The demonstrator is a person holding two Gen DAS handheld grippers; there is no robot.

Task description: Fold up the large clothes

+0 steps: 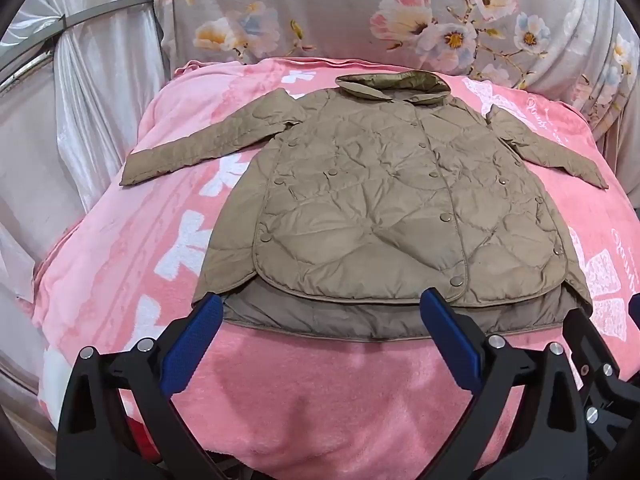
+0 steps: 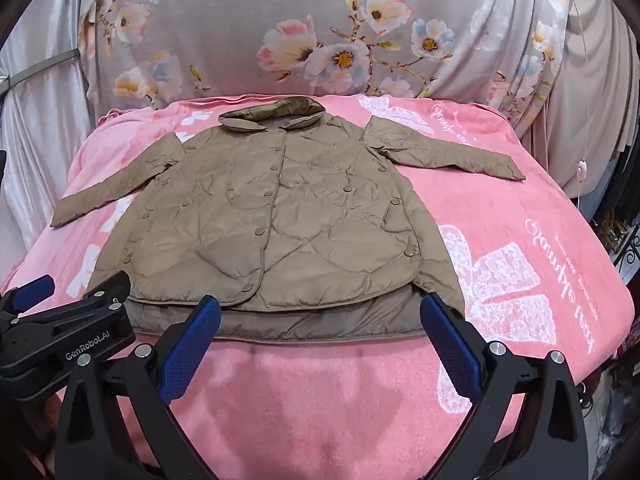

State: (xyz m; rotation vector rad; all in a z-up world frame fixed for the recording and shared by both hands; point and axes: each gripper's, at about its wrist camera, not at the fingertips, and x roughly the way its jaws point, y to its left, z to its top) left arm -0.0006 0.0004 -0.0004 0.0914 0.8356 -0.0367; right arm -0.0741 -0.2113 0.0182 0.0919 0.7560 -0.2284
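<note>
A tan quilted jacket (image 1: 360, 208) lies flat and buttoned on a pink blanket (image 1: 304, 400), collar at the far side, both sleeves spread out sideways. It also shows in the right wrist view (image 2: 272, 224). My left gripper (image 1: 320, 312) is open and empty, its blue-padded fingers (image 1: 192, 344) just short of the jacket's near hem. My right gripper (image 2: 320, 312) is open and empty, level with the near hem towards its right part. The left gripper's body (image 2: 68, 336) shows at the left of the right wrist view, the right gripper's body (image 1: 600, 360) at the right of the left wrist view.
The pink blanket (image 2: 520, 280) with white bow prints covers a raised surface. A grey floral cloth (image 1: 360, 12) hangs behind it. Pale curtains (image 1: 80, 92) hang at the left. A thin white cord (image 2: 581, 168) hangs at the right.
</note>
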